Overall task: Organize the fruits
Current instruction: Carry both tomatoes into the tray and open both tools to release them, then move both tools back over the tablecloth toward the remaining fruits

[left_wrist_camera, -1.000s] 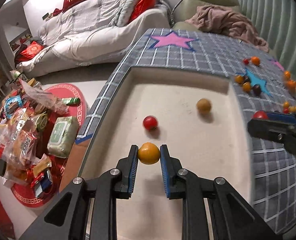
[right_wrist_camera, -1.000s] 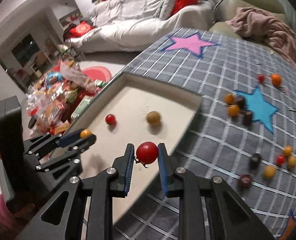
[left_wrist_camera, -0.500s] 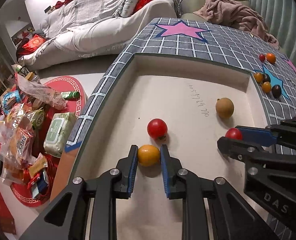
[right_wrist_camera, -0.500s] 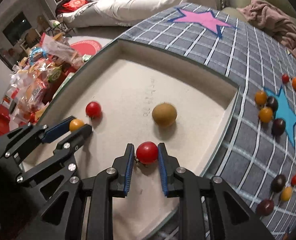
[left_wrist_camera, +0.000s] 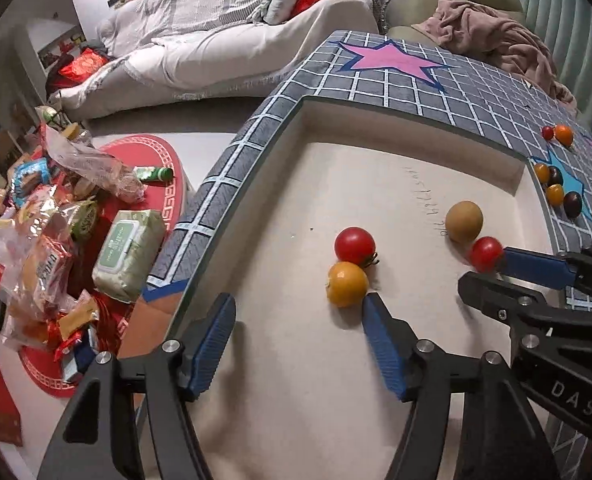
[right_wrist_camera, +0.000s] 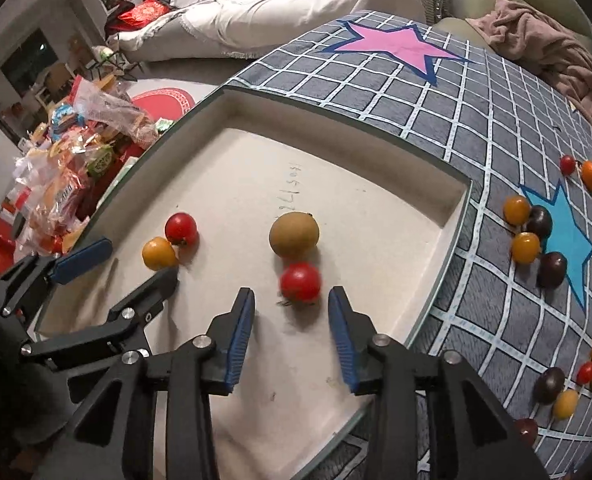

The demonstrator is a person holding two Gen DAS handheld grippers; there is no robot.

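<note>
Both grippers are sitting spread wide, gripping nothing: the left gripper (left_wrist_camera: 298, 334) with the orange tomato (left_wrist_camera: 347, 283) just off its right fingertip, the right gripper (right_wrist_camera: 291, 318) with the red tomato (right_wrist_camera: 300, 281) centered ahead in the tray (right_wrist_camera: 454, 204). Loose fruit is waiting at right of frame, nearer the right one.

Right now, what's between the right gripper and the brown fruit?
Only the red tomato, lying just past the open right gripper and touching or nearly touching the brown fruit. The right wrist view shows it.
</note>
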